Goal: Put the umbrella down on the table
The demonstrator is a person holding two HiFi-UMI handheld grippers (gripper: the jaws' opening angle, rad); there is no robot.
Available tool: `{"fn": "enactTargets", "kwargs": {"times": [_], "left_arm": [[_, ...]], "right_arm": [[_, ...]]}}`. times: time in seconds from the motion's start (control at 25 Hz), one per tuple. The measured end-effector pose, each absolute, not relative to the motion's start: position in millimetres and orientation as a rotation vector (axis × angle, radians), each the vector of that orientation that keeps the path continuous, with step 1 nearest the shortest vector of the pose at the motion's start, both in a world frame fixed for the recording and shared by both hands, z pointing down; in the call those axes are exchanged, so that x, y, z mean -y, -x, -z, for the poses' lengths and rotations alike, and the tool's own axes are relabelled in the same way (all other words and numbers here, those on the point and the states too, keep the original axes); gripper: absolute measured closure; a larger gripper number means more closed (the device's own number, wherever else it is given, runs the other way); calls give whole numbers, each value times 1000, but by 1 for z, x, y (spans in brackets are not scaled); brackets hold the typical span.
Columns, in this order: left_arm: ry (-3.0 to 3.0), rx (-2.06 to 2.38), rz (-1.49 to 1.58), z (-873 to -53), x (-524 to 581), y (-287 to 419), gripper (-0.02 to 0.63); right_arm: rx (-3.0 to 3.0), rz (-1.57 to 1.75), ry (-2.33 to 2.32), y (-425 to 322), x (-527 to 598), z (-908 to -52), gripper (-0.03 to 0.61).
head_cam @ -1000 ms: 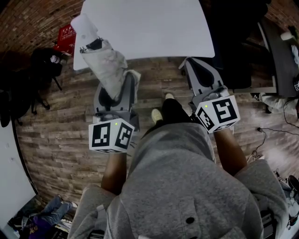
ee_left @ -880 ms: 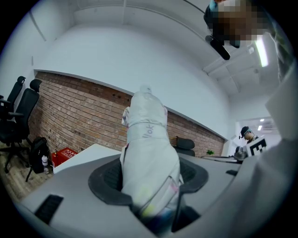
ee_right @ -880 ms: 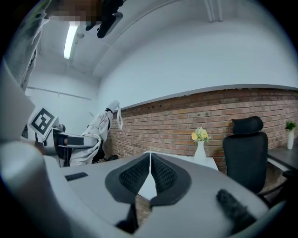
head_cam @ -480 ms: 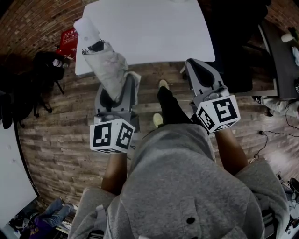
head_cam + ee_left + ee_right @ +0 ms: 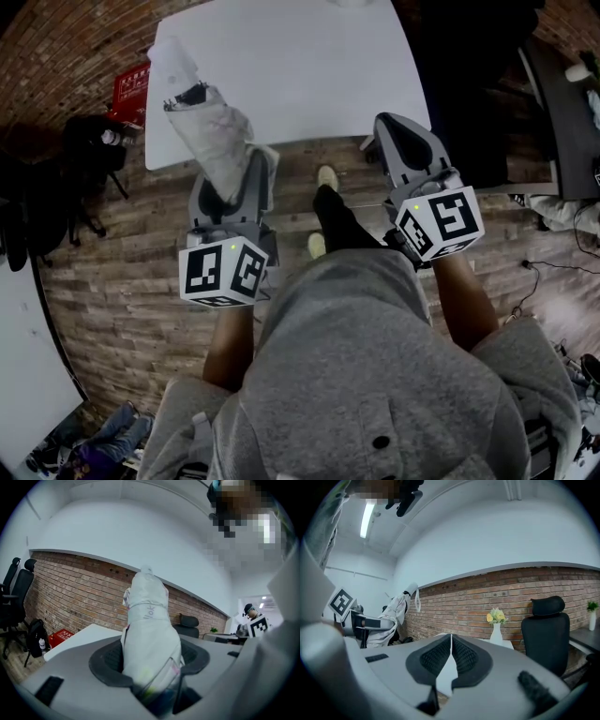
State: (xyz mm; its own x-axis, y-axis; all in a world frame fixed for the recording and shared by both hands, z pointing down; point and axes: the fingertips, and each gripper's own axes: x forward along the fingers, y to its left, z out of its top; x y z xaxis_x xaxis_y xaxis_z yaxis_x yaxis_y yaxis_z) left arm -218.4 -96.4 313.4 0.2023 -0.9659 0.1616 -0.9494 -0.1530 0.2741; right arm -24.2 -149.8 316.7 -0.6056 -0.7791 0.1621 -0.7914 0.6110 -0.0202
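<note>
Jaws: left gripper (image 5: 234, 169) clamped on the umbrella (image 5: 208, 127); right gripper (image 5: 398, 131) jaws together, nothing between them. White surface (image 5: 300, 66) lies ahead of both grippers, with the right one at its near edge. Black chair (image 5: 544, 625) stands by the brick wall (image 5: 459, 606). Umbrella is folded in a white sleeve, gripped near one end and tilted up and left. Its far end overlaps the surface's near-left corner in head view, not lying on it. Red box (image 5: 131, 86) on the floor left of the surface. Vase (image 5: 496, 632) of flowers beside the chair.
</note>
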Motion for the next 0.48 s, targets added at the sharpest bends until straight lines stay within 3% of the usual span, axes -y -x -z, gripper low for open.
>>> {"fn": "enactTargets", "kwargs": {"times": [0.48], "left_arm": [[-2135, 1793, 19, -334, 175, 231, 353]], "right_arm": [[2661, -182, -1335, 29, 229, -334, 554]]}}
